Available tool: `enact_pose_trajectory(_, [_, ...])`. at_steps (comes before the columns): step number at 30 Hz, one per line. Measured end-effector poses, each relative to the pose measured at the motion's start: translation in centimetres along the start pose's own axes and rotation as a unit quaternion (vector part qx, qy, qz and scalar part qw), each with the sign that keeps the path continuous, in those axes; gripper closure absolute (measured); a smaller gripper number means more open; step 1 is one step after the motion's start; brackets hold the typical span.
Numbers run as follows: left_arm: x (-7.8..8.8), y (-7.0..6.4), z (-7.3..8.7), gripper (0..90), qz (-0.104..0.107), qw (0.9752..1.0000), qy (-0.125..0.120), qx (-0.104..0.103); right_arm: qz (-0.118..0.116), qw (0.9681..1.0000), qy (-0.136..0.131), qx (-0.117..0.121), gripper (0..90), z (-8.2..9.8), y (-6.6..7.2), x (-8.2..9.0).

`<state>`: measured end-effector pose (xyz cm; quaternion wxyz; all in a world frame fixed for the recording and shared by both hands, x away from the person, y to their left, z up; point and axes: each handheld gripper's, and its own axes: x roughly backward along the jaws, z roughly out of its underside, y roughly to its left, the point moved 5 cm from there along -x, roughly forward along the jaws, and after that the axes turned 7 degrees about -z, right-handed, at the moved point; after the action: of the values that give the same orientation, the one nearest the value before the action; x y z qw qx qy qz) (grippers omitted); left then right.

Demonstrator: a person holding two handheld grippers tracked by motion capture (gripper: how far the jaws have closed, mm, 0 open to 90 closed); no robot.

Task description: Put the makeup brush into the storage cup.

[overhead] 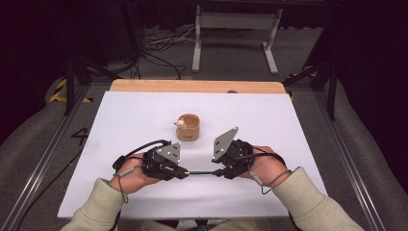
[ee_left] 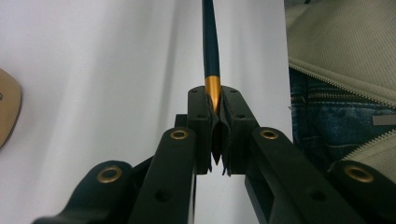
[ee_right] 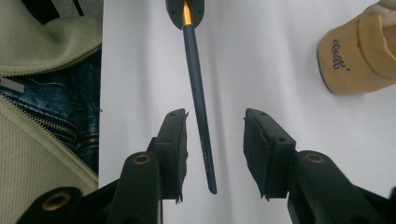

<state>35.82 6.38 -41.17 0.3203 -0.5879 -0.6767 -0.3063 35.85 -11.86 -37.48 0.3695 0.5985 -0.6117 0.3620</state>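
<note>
A thin dark pen or brush (overhead: pixel 199 173) with a gold tip end lies level between my two grippers near the table's front. My left gripper (overhead: pixel 180 172) is shut on its gold end (ee_left: pixel 213 91), the dark shaft (ee_left: pixel 209 37) running away from the jaws. My right gripper (overhead: pixel 217 172) is open around the other end; the shaft (ee_right: pixel 200 116) passes between its jaws without touching either pad. A tan wooden cup (overhead: pixel 188 127) with a small figure on its rim stands just behind the grippers, also at the right gripper view's upper right as the cup (ee_right: pixel 359 56).
A white sheet (overhead: pixel 144 115) covers the table, with a wooden strip (overhead: pixel 192 86) along the far edge. Beyond it are a white stand (overhead: pixel 235 33) and cables on the floor. The person's beige sleeve and jeans (ee_right: pixel 56 93) sit close to the front edge.
</note>
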Motion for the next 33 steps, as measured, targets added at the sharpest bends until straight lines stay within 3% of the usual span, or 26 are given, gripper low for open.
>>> enact_pose_trajectory(10, [-0.4,-0.1,-0.3,84.3,0.001,0.9999,0.009,-0.005,-0.012,0.9986,0.051,0.006,65.0,-0.9,0.0,-1.1])
enact_pose_trajectory(17, [-0.5,-0.1,-0.4,84.3,0.003,0.9999,0.012,-0.007,-0.034,0.9954,0.089,0.007,68.0,-1.2,0.2,-2.6])
enact_pose_trajectory(33, [-0.7,-0.3,-0.4,84.3,0.009,0.9997,0.016,-0.013,-0.050,0.9924,0.112,0.009,77.2,-0.9,0.1,-3.8])
